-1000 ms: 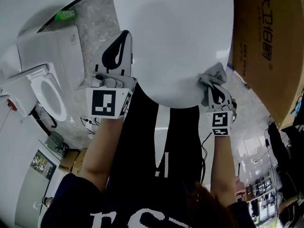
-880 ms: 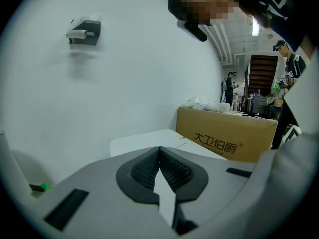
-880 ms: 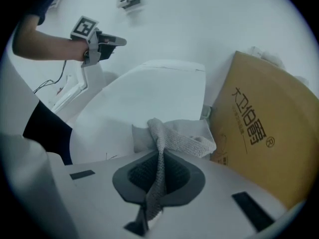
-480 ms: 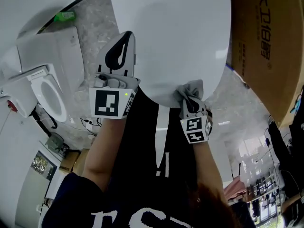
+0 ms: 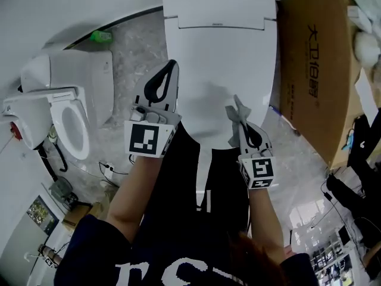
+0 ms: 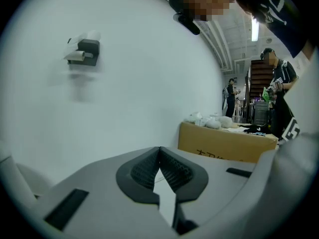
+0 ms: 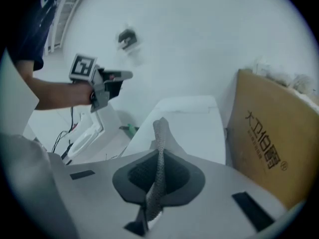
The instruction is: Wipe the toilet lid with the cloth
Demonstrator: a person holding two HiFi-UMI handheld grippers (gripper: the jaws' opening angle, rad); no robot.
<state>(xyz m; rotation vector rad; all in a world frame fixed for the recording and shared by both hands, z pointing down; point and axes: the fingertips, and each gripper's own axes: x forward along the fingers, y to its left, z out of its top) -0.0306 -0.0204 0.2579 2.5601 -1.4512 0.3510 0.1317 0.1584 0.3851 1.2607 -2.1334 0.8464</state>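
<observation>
Toilet lid [image 5: 220,58] shut, smooth glossy white, a rounded oblong; long axis runs from hinge end by the white wall [image 5: 71,5] to curved front edge nearest the person. Right edge close to a brown cardboard box [image 5: 309,70], only a narrow strip of floor between. Left edge has more room: a wider band of mottled grey floor [image 5: 131,46] separates it from a second toilet [image 5: 65,112], white, seat opening showing. Cloth [image 5: 237,119] grey, fine mesh weave, pinched into a thin upright fold; over the lid's front right part, free end pointing toward the hinge end. Contact between cloth and lid cannot be told. Right gripper [image 5: 246,126] over the front rim, jaws clamped on the cloth; in the right gripper view the fold [image 7: 159,133] stands up out of the ribbed dark pads of that gripper [image 7: 159,158]. Left gripper [image 5: 172,64] at the lid's left edge, jaws pressed together with nothing between; the left gripper view shows its tips [image 6: 159,151] meeting, aimed at the bare wall.
</observation>
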